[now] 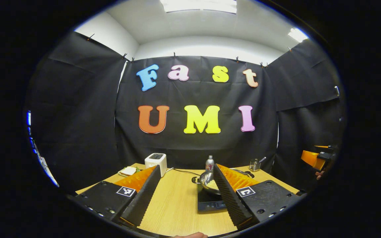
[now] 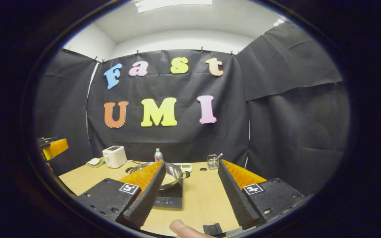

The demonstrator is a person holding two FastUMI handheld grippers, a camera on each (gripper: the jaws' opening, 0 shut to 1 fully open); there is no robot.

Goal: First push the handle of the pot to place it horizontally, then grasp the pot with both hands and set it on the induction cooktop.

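A: Where is the round steel pot (image 2: 170, 175)?
B: It sits on the flat black induction cooktop (image 2: 170, 197) on the pale wooden bench (image 2: 203, 198), seemingly holding something pale.
A: And the grippers?
B: Left gripper (image 1: 186, 195) and right gripper (image 2: 190, 195) both gape, holding nothing.

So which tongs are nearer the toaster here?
Left, as far as the views show. The left tongs hang open with the toaster just beyond their own left finger. The right tongs hang open farther right, with the toaster well off to their left.
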